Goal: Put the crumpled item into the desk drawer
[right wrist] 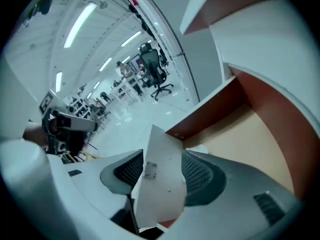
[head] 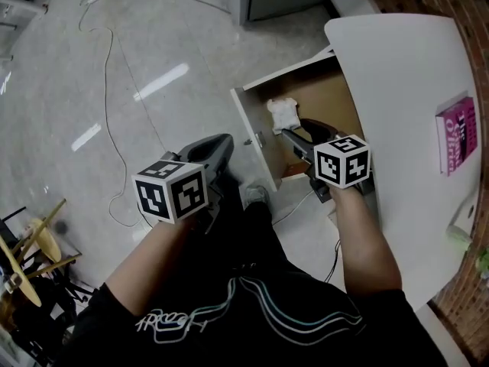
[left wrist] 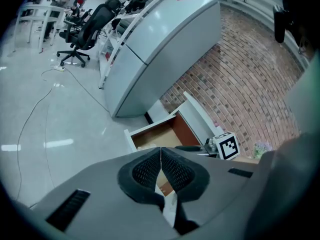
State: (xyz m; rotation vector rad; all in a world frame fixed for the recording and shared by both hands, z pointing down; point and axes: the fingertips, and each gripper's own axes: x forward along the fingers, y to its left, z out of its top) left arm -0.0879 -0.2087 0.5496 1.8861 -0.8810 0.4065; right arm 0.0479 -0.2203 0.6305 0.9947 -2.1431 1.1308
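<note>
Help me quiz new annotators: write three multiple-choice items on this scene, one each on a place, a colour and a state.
1. Relative to the open drawer, the crumpled white item lies: A beneath it; B inside it; C left of it.
2. The book on the desk is: A green; B pink; C black.
3. The left tool has its jaws: A closed, empty; B wide apart; C clamped on something.

1 B: the head view shows it on the drawer's bottom.
2 B: its cover is pink.
3 A: the pads meet with nothing between.
</note>
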